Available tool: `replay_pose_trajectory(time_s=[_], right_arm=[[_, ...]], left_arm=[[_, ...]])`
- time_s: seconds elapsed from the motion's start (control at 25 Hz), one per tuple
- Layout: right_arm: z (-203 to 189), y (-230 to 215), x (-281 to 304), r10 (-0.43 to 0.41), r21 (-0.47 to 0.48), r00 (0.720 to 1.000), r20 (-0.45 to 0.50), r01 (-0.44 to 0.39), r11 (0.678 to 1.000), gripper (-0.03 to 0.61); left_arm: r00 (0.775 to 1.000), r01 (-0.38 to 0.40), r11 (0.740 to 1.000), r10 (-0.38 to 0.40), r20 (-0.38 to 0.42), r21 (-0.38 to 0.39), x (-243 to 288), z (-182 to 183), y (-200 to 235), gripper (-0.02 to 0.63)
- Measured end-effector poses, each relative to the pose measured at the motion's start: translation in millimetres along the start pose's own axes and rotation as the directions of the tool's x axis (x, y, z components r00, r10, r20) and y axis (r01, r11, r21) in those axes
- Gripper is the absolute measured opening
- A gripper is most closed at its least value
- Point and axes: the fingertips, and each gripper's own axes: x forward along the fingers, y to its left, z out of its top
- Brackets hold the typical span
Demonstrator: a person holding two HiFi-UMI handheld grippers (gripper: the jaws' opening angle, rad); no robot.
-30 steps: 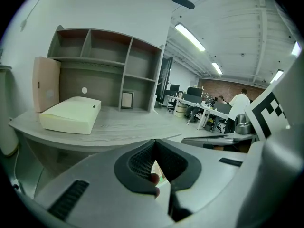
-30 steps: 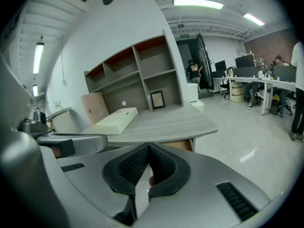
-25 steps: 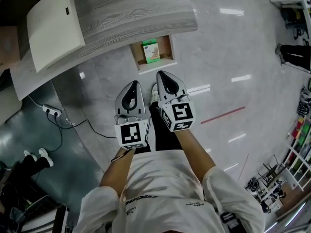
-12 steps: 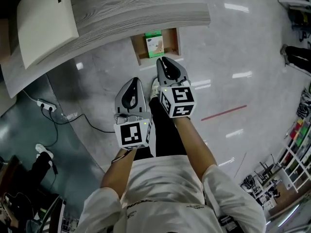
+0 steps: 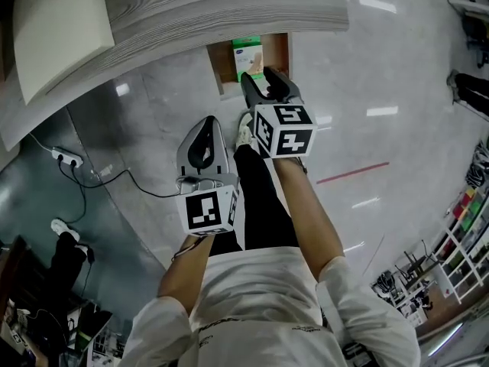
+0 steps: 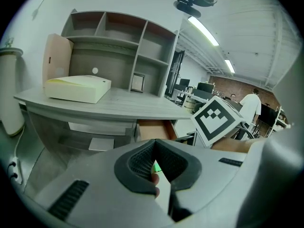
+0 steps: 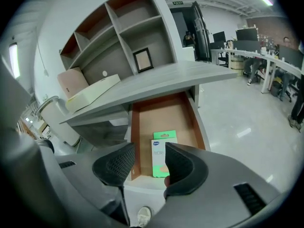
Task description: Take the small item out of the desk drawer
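Currently, L to R in head view: white box (image 5: 53, 29) on desk (image 5: 229, 6), far L; power strip (image 5: 65, 159) on floor below.

L gripper (image 6: 154, 144): jaws closed, pads meeting at tips, nothing held. It hangs over the floor, short of the drawer, well apart from the pack.

Drawer (image 7: 134, 137): pulled out under desk edge, brown inside.

Pack (image 7: 164, 152): lies flat on drawer floor, toward the front, long side running front to back.

R gripper (image 7: 148, 158): jaws have just been opening and now stand moderately apart, holding nothing. In R gripper view the pack shows in the gap between the pads but lies beyond them in the drawer; pads not touching it. In head view the R tips sit over the drawer's front, just beside the pack's near end.

Labels: pack has a green top strip w/ hang hole, white face, blue oval logo. Grey wording under the logo is too small to read. Skin-toned picture at near end. Cube (image 5: 284, 130) on R gripper carries black-and-white square markers; no text.
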Motion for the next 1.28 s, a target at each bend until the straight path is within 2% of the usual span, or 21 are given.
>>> replay_pose_trajectory(time_s=[0.4,1.28], right_arm=[[-9,-9,35,-0.030,-0.005,0.996,-0.087,0.030,1.000,0.291],[-15,-36,85,-0.135,-0.032,0.968,-0.211,0.131,0.991,0.327]], left_arm=[[1.000,-0.024,1.000,0.024,-0.017,-0.009,18,-8,10,0.015],[0.997,-0.047,0.998,0.044,-0.069,-0.042,38,-24,12,0.015]])
